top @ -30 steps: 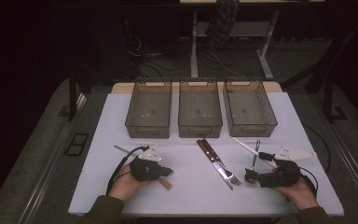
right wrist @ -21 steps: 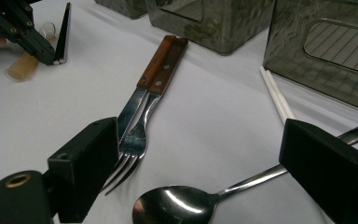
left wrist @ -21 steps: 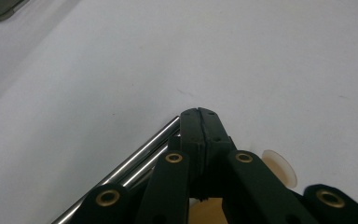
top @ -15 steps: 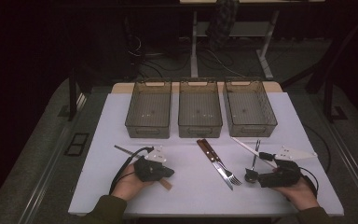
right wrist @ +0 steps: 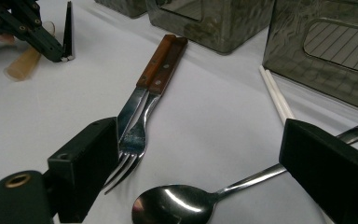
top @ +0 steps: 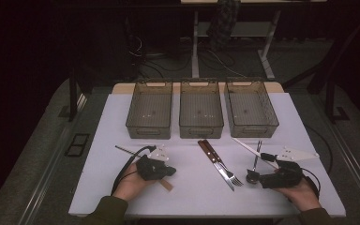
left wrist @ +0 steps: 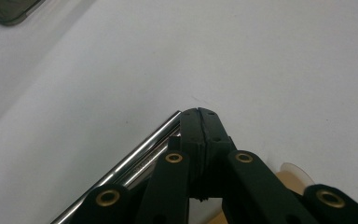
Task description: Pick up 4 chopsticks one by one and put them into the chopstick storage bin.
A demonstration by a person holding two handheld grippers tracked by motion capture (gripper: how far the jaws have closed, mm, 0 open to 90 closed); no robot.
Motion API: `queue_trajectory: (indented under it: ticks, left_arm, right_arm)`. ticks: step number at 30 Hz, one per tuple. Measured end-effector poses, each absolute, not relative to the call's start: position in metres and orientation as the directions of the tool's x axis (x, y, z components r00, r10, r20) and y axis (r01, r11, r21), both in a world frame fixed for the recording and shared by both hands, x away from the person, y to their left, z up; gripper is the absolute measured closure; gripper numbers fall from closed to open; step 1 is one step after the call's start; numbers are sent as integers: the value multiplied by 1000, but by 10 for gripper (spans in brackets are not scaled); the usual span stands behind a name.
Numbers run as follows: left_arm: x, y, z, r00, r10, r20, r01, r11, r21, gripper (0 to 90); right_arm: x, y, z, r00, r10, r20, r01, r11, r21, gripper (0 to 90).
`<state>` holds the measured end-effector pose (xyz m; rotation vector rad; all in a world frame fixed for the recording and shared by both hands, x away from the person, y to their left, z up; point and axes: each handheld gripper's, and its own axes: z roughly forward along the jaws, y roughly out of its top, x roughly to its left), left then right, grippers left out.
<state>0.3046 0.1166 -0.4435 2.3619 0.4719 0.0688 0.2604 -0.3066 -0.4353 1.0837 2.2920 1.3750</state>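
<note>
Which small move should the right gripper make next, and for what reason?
Probably ease the right gripper slightly forward and down so its open jaws straddle the spoon, then close. In the right gripper view the spoon's bowl lies on the table just ahead, between the two jaws, with nothing gripped yet. The fork lies close beside the near jaw, so keep clear of it.

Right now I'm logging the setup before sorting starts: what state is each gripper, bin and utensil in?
left gripper: fingers shut, nothing between them, resting on the table.
right gripper: fingers open, either side of the spoon bowl, not pressing it.
spoon: lying flat, bowl up.
knife and fork: lying side by side, touching.
three bins: upright, empty.
chopsticks: lying together by the right bin.
</note>
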Motion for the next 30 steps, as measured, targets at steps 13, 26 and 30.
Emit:
queue_trajectory:
  ticks: [13,26,30]
  left_arm:
    - [310,113,-443,927,368,-72,320,-675,665,891]
    - [315,109,-444,923,380,-62,321,-672,667,891]
    - [316,109,-444,921,385,-56,321,-673,667,891]
  right_arm:
    - [260,-307,-436,-690,708,151,467,277,840,117]
    - [260,-307,-436,-690,708,151,468,277,839,117]
    - [260,-307,-436,-690,707,151,467,277,839,117]
